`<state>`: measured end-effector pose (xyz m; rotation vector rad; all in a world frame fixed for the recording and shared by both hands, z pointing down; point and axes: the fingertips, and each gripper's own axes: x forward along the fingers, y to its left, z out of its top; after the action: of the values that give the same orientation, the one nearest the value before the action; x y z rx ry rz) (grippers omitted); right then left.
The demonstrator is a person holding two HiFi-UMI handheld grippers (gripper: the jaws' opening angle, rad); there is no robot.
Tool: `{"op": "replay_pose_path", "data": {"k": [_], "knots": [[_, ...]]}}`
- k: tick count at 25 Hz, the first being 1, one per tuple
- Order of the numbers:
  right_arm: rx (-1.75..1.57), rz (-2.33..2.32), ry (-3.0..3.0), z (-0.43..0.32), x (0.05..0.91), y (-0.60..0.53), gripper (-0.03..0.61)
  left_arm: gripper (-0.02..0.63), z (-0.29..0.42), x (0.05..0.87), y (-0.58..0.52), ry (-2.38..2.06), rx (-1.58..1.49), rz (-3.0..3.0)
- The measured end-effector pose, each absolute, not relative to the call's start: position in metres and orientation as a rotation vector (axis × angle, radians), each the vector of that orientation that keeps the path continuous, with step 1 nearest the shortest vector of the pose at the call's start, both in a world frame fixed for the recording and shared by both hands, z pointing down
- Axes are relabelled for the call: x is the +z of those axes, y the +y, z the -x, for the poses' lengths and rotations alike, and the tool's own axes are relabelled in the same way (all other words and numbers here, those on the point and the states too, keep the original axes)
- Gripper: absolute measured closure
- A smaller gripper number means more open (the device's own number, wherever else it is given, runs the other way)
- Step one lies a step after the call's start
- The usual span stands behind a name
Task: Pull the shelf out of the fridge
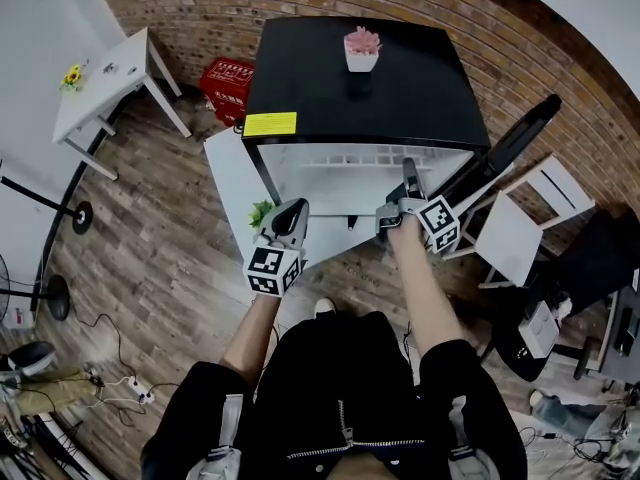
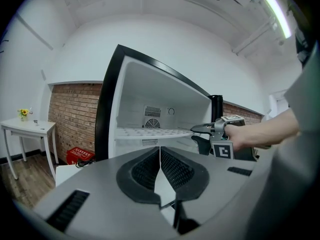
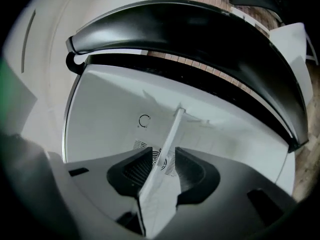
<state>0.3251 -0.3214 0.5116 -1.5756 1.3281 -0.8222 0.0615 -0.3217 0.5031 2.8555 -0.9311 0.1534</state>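
Note:
A black mini fridge (image 1: 360, 78) stands open, its white inside facing me. A thin white shelf (image 1: 370, 158) lies level inside it. My right gripper (image 1: 408, 168) reaches into the opening, turned on its side. In the right gripper view, the shelf (image 3: 170, 134) runs edge-on between the right gripper's (image 3: 164, 151) jaws, with slim gaps at both fingertips. The left gripper view shows the right gripper (image 2: 196, 130) straddling the shelf's (image 2: 150, 132) front right edge. My left gripper (image 1: 290, 210) hangs in front of the fridge's left side. The left gripper (image 2: 160, 150) is shut and empty.
The fridge door (image 1: 505, 153) swings out to the right. A pink potted plant (image 1: 361, 48) sits on the fridge top. A red crate (image 1: 228, 83) and a white table (image 1: 105, 83) stand at the left. A white chair (image 1: 520, 223) is at the right.

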Motion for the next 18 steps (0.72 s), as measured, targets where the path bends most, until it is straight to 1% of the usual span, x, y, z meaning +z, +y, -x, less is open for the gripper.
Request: {"op": "replay_pose_path", "data": {"k": [4,9,12,15,18], "knots": [[-0.847,1.520,1.268,-0.329,0.515,-0.327,0.469,0.591,-0.067,0.503,-0.324,-0.911,0.155,-2.860],[-0.883,1.452,1.228,-0.332,0.518,-0.338,0.476,0.591,-0.070,0.502,-0.327,-0.910,0.160,-2.862],[-0.881,1.402,1.194,-0.335,0.519,-0.341,0.498,0.591,-0.071,0.501,-0.331,-0.927,0.157,-2.853],[-0.872,1.362,1.188,-0.335,0.517,-0.342,0.551,0.591,-0.071,0.501,-0.333,-0.946,0.153,-2.842],[-0.871,1.338,1.184,-0.335,0.517,-0.343,0.552,0.591,-0.073,0.500,-0.335,-0.954,0.136,-2.828]]}}
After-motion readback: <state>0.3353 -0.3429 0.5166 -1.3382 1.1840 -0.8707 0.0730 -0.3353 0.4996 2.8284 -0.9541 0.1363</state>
